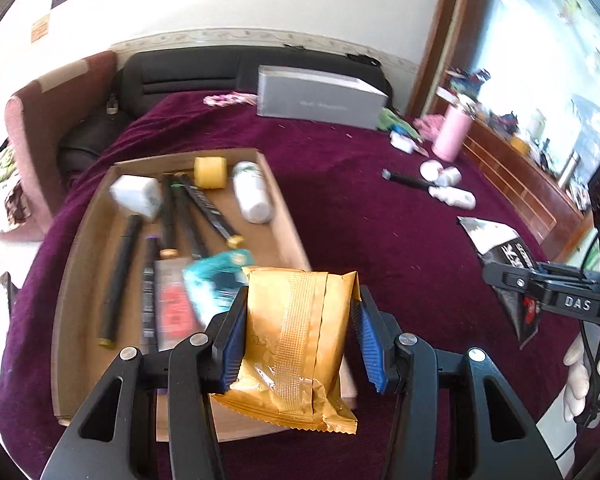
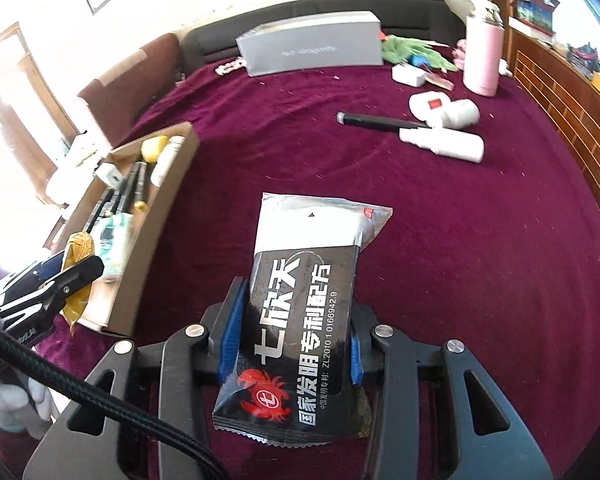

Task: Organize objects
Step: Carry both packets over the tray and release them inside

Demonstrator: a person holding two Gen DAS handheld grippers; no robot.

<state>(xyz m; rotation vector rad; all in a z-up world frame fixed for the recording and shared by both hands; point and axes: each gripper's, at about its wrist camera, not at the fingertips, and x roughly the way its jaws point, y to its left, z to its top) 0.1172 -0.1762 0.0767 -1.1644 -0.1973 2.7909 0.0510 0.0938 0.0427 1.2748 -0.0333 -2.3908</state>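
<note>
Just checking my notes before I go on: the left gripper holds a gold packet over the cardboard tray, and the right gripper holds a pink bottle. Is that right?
Not quite. The right gripper holds a black sachet with a red crab logo, as the right wrist view shows; the pink bottle stands far back on the cloth. The left gripper does hold the gold packet over the cardboard tray.

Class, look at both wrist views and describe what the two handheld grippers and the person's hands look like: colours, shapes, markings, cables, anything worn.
Both the left gripper and right gripper are black, with angular cut-out linkage arms, silver round pivot pins and blue ribbed pads. The right gripper's side reads "DAS" in white. A black braided cable runs beside the left one. Both hands wear white gloves.
</note>
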